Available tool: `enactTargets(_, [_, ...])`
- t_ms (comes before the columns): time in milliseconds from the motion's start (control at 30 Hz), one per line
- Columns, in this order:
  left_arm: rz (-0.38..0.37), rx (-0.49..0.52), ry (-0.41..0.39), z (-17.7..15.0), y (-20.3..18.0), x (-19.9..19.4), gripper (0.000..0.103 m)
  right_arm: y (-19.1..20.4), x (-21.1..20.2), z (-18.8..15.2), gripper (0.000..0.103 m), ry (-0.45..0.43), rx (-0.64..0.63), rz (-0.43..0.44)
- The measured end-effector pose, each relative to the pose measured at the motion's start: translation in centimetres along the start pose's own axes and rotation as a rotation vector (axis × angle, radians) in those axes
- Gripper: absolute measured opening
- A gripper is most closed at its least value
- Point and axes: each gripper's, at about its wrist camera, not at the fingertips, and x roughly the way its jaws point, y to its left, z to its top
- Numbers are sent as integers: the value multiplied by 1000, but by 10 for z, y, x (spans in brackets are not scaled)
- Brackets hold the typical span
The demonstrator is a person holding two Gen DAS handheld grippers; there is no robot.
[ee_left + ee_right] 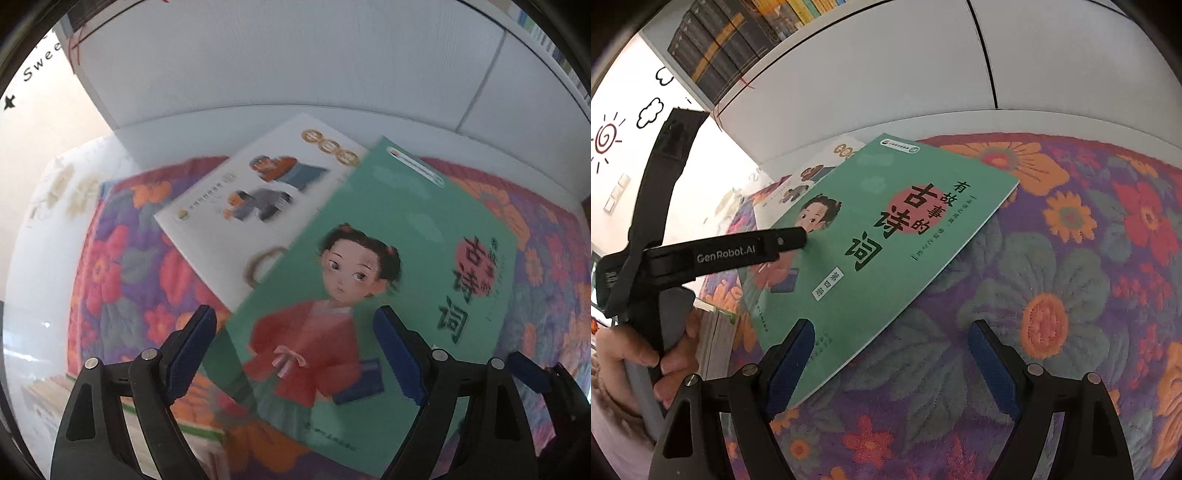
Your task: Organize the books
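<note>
A green book with a girl in red on its cover lies on the flowered cloth, overlapping a white book behind it. My left gripper is open just above the green book's lower part, fingers either side of the girl's figure. In the right wrist view the green book lies ahead and left, the white book peeks out behind it. My right gripper is open and empty at the green book's near corner. The left gripper's body reaches over the book from the left.
A flowered purple cloth covers the surface. A white cabinet stands behind, with a shelf of dark and coloured books above it. A stack of books lies low at the left. A hand holds the left gripper.
</note>
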Motion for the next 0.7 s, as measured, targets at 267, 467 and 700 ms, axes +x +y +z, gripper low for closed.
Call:
enactTargets(267, [-67, 88, 88, -33, -55, -22, 86, -12, -5, -3, 79, 10, 46, 49])
enactTargets(467, [-140, 107, 89, -70, -76, -46, 80, -27, -30, -26, 70, 47, 28, 52])
enactTargets(700, [-376, 127, 81, -146, -103, -89, 80, -45, -69, -80, 61, 138, 18, 133])
